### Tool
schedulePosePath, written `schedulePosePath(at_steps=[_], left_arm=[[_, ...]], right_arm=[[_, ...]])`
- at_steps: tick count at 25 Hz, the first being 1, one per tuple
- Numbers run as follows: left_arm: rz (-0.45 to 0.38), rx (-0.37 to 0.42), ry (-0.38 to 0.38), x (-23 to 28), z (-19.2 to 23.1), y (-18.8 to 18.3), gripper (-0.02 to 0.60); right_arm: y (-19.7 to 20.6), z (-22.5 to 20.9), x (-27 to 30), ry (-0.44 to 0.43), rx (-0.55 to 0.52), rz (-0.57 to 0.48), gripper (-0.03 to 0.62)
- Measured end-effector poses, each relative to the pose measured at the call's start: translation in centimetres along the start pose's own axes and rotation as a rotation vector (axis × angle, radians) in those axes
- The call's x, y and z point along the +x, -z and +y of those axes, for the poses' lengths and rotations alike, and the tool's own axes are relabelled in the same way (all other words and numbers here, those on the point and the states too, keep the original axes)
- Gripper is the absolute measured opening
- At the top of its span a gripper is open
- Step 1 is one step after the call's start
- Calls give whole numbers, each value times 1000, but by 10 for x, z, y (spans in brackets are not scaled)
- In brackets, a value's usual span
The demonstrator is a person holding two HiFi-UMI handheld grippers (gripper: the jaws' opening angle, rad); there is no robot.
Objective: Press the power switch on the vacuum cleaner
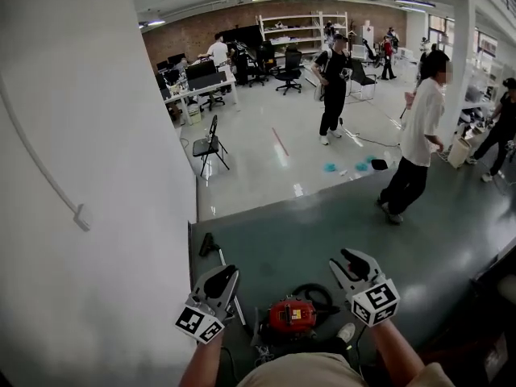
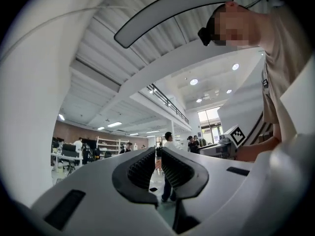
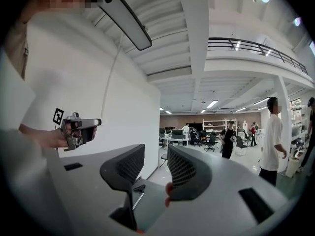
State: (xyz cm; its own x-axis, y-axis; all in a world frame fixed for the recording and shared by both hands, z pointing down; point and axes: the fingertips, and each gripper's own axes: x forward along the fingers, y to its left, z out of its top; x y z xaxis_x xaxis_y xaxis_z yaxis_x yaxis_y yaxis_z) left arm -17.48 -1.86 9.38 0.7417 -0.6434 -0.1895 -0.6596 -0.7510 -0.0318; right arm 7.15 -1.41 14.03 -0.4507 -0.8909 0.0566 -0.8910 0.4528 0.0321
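— Where is the vacuum cleaner (image 1: 292, 316)?

— On the dark floor at the person's feet, below and between the two tongs, well apart from both. The left gripper (image 1: 219, 279) has its jaws nearly together with only a thin slit between them, and it's empty. The right gripper (image 1: 353, 262) has its jaws clearly apart and is empty too.

— How will it handle?

— The red shell looks hard and probably heavy, but it may roll — so don't grasp it, press one jaw tip straight down. I can't make out the switch.

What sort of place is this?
Probably a big open-plan office or lab: desks with monitors, office chairs and white shelving before a brick wall, with people walking about.
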Motion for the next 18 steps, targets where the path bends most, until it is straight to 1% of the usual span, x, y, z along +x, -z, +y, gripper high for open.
schedulePosePath(at_steps=[2, 5, 8, 11, 14, 18], left_arm=[[-35, 31, -15, -10, -4, -2, 44], [-37, 19, -52, -22, -1, 6, 44], [-4, 10, -104, -38, 9, 22, 44], [25, -9, -159, -46, 13, 43, 44], [67, -30, -201, -51, 18, 67, 44], [130, -66, -231, -59, 24, 106, 44]], right_arm=[[-1, -5, -16, 27, -27, -16, 152], [0, -17, -36, 75, -59, -25, 151], [7, -27, -50, 113, -42, -20, 144], [25, -40, -63, 144, -31, -2, 137], [48, -48, -64, 160, -25, 27, 132], [87, -50, -59, 170, -6, 80, 127]])
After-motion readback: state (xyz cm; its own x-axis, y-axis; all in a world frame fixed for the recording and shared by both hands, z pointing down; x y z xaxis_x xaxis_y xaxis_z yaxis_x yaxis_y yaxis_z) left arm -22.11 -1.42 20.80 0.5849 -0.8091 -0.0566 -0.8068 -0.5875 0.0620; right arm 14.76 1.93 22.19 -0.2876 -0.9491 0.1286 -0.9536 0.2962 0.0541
